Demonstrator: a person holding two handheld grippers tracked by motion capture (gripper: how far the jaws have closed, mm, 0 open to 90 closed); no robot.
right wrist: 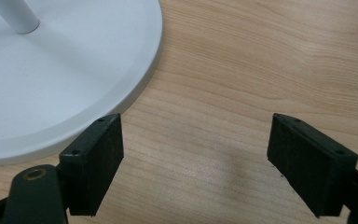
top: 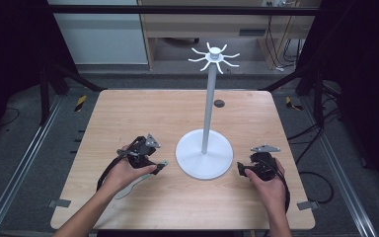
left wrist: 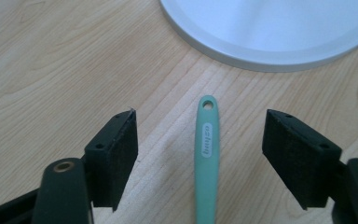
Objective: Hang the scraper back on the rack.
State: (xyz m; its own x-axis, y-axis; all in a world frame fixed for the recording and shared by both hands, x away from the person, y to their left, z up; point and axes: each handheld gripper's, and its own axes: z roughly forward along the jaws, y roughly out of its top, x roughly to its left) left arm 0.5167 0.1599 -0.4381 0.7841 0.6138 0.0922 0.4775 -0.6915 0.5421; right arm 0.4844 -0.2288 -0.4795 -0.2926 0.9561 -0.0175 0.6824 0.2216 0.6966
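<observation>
The left gripper [left wrist: 200,154] stands with its fingers [left wrist: 116,149] spread wide, and a mint-green handle [left wrist: 207,163] lies flat on the wooden surface [left wrist: 51,60] between them, touching neither pad. The handle's hanging hole points away from the fingers, toward the round white base [left wrist: 270,32] of the hook stand just beyond. Nothing is gripped, so by my reading the utensil is lying loose on the surface and the hanging work is not done: the spoked hooks [top: 215,57] at the top of the white pole [top: 208,103] carry nothing. Judging by that hole, what is left would be to take the handle, lift it and thread the hole over a hook.

The right gripper [right wrist: 196,163] is also released; its fingers [right wrist: 93,158] frame bare wood, with the base edge beside the left one and the foot of the pole farther off.

The high view gives the whole layout: both hands resting low on the surface, the left gripper [top: 145,153] left of the base and the right gripper [top: 256,165] right of it, the stand upright between them. There the utensil is little more than a pale sliver beside the left hand [top: 126,173]. The left gripper view supplies what is lost there: the handle's colour, its small label, too small to read, its hole, and the clear gaps to both pads. The utensil's working end is hidden below that frame.
</observation>
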